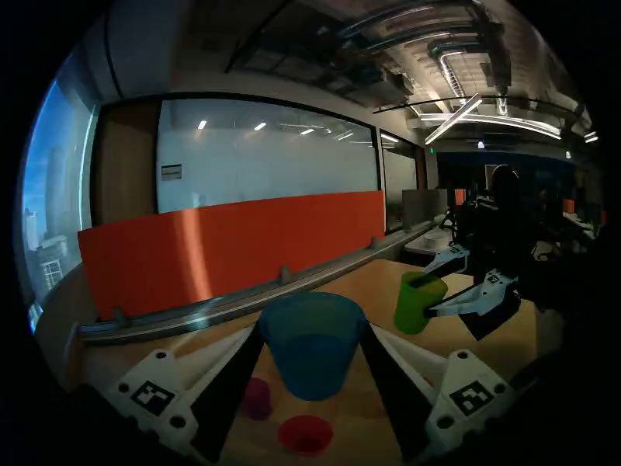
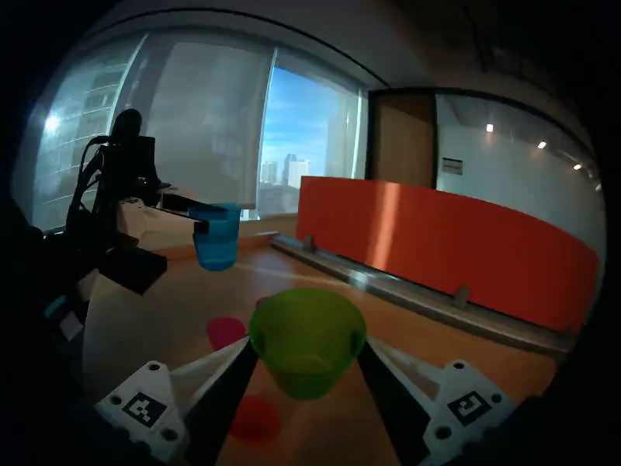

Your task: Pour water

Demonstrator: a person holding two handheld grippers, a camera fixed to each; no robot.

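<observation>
Since both cups hang above the table, each tool is clamped on its load. The left gripper (image 1: 313, 335) squeezes a translucent blue plastic cup (image 1: 313, 369) between both fingers. A darker band low in the cup's wall suggests water, which would explain the level, upright hold. Beyond it, the right gripper (image 1: 429, 291) pinches a lime-green plastic cup (image 1: 415, 309), mouth up, apparently as the receiver. The two cups are near each other but apart, so pouring looks not yet begun. Below, on the wooden table (image 1: 365, 281), stand a small magenta cup (image 1: 257, 398) and a red cup (image 1: 306, 433), with an orange partition panel (image 1: 233, 241) behind.
</observation>
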